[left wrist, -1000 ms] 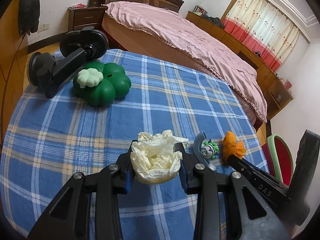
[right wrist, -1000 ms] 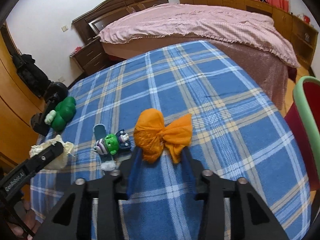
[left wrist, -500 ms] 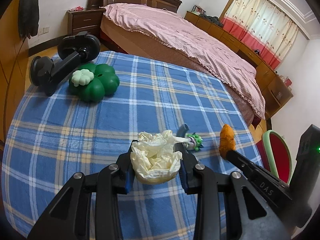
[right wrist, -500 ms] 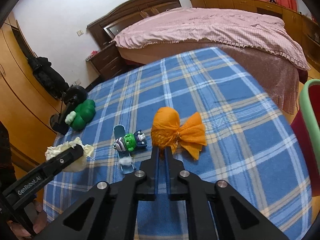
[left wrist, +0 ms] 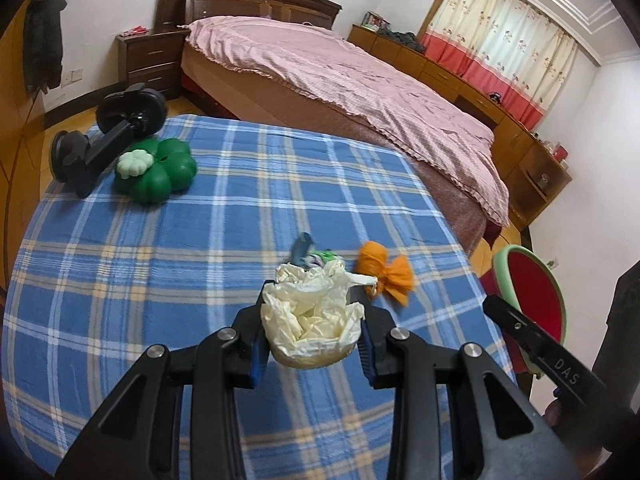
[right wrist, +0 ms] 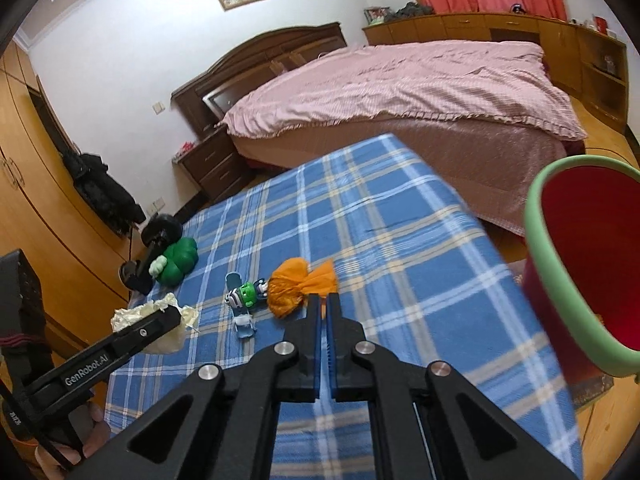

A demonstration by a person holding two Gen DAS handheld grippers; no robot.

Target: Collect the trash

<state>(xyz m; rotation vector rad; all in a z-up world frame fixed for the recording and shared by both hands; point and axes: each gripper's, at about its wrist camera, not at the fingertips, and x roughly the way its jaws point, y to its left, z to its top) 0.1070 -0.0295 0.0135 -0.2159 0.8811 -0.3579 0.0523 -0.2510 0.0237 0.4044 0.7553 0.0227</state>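
Beside pink bed [left wrist: 360,80]: blue plaid tablecloth [left wrist: 160,260].

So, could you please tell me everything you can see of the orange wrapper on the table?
The orange wrapper is thin crinkled stuff, paper or plastic by its look, twisted at the middle into a bow: a rounder ball on one side, a flared fan on the other. It lies on the blue checked tablecloth, beside the small green toy figure. The right gripper looks shut with its tips at the fan end; whether it pinches the wrapper I cannot tell.
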